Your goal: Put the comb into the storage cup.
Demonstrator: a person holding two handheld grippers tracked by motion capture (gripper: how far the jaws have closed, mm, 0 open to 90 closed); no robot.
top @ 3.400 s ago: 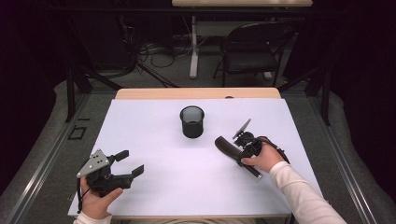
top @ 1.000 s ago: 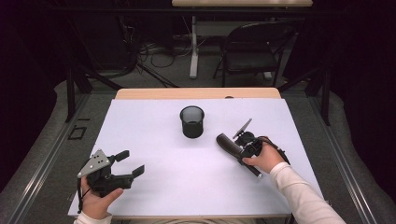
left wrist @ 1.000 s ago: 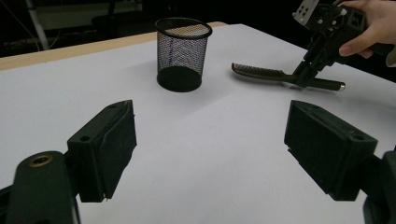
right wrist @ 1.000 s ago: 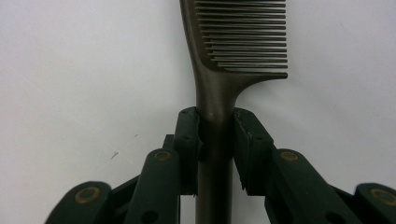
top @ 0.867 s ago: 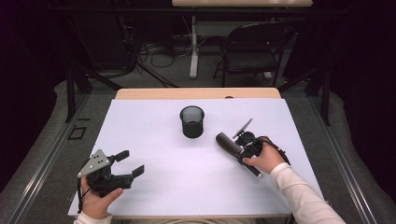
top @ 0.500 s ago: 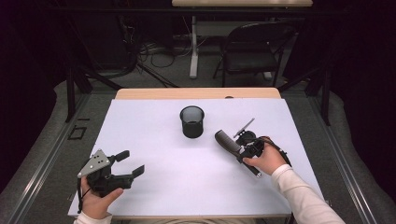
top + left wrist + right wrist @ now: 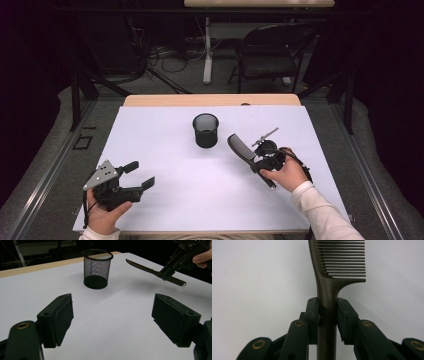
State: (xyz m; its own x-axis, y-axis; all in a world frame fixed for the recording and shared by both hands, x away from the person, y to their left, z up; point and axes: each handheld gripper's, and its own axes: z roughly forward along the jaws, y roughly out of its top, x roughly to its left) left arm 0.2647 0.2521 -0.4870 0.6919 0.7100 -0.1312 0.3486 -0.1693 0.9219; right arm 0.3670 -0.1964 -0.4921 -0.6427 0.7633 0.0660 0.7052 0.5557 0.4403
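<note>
Compared with the earlier frames, the comb [image 7: 241, 147] held in the right gripper [image 7: 260, 159] had been carried a little toward the mesh cup [image 7: 206, 130], while the left gripper [image 7: 136, 174] had been kept in its place. On the white table [image 7: 200, 200], the cup was seen standing upright near the middle, and the comb was kept just to the right of it, above the surface, with its toothed end pointed toward the cup. The right jaws were closed on the comb's handle, and the left jaws were held wide apart with nothing between them.
</note>
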